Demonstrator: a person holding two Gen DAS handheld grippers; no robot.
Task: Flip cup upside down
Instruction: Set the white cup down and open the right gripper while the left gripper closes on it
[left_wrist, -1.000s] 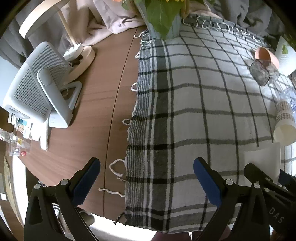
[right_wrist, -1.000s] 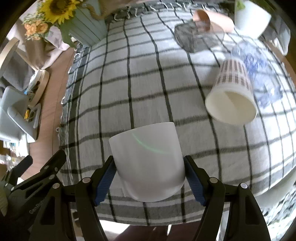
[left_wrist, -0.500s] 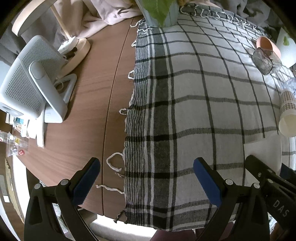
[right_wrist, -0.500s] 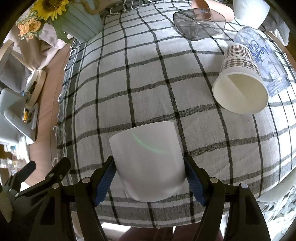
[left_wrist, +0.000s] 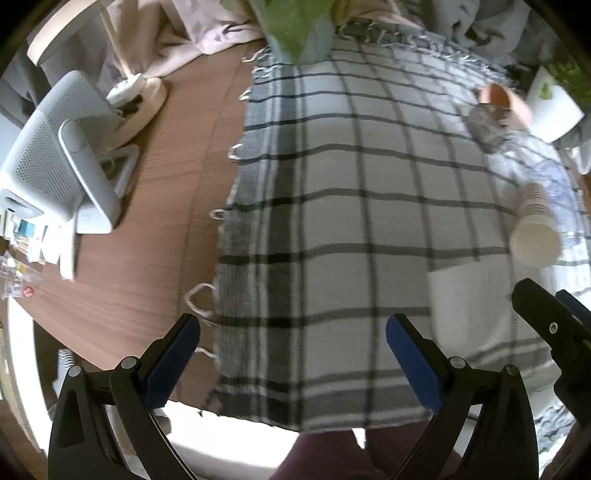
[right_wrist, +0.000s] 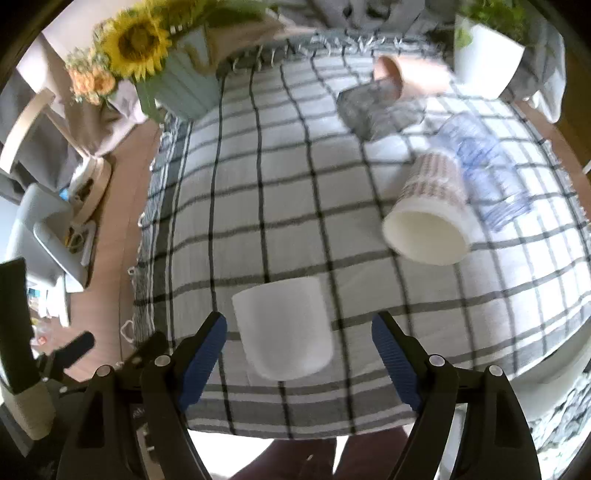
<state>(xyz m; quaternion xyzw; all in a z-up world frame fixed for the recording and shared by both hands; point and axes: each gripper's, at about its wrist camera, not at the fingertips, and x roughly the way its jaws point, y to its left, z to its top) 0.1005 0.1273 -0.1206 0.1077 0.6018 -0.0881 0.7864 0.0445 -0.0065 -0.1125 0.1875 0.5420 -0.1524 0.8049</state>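
One white cup between parted jaws.

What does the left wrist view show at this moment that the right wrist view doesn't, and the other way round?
Only the left wrist view shows the open left gripper over the cloth's fringed edge, with nothing between its fingers.

Only the right wrist view shows the sunflower and the open right gripper, its blue pads clear of the white cup on both sides; the cup's wider end faces the table.

Both show the checked cloth, the paper cup lying on its side, the white cup, the white planter and the grey fan.
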